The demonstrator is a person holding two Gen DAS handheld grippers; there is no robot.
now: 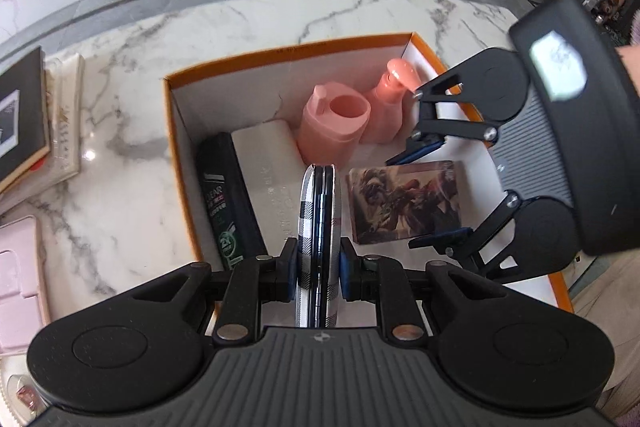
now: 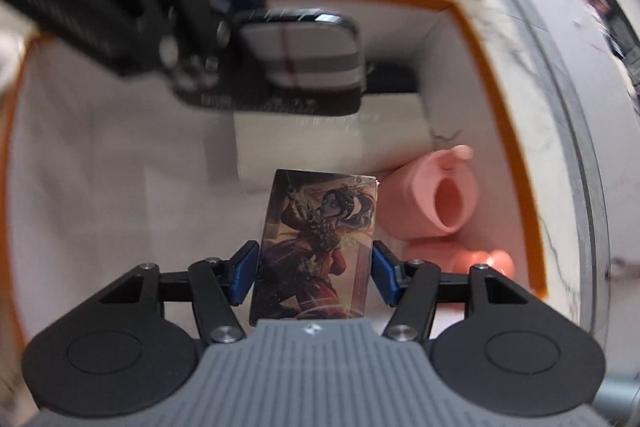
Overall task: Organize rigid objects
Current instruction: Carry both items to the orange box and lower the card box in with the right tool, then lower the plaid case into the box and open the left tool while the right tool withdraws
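Compact (image 1: 319, 247), plaid-patterned and flat, is clamped edge-on between the blue pads of the left hand-held gripper (image 1: 319, 267), hanging over the orange-rimmed box (image 1: 280, 47) on the marble desk (image 1: 120, 131), above the strip between the white case (image 1: 268, 163) and the picture box (image 1: 404, 201). It looks like two thin hard shells, white with black, grey and a thin red stripe, and a dark blue band at the seam; the right wrist view shows its face as a rounded square. Judgement: light, stiff, smooth-skinned, so slippery under the pads; the hold across its two flat faces near one edge seems sound, but if it holds a mirror a drop on its edge could crack it, so it wants lowering until it touches. The right hand-held gripper (image 2: 314, 279) has its jaws standing apart on either side of the picture box, whose printed face shows a figure in dark red and gold; the view is blurred and I cannot tell whether the pads press its sides or stand just clear, though in the left wrist view the box seems to lie flat on the box floor below open fingers. It looks like a stiff, glossy card box, light, best taken across its short sides. Already inside: a black box with green print (image 1: 224, 203) along the left wall, a pink cup (image 1: 334, 125) and a pink pump bottle (image 1: 386, 107) toward the far corner
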